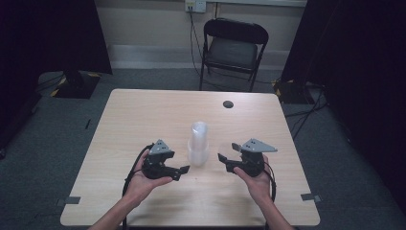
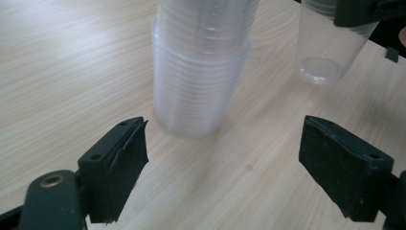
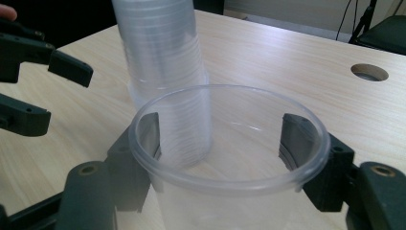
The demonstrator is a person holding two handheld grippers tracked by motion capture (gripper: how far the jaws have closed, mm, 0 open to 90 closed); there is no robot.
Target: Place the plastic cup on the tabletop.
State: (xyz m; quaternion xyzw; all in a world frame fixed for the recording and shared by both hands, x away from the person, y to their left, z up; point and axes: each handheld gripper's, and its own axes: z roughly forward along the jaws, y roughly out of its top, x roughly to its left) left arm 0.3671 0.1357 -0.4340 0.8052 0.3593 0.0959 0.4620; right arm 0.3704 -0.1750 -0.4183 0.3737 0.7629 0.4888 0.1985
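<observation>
The pale wood worktop [image 1: 143,120] is shown with a grommet hole [image 1: 228,104] and a folding chair [image 1: 233,48] beyond the claws. A stack of clear cups [image 1: 197,143] stands between the left claw [image 1: 184,169] and the right claw [image 1: 222,157]. The left claw's jaws are held apart, empty, just before the stack. A single clear cup [image 3: 230,158] is clamped in the right claw, beside the stack. Separation appears under way; setting the cup down apart is judged next.

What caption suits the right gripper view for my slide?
Right gripper shut on a clear cup, beside the cup stack on the table.
</observation>
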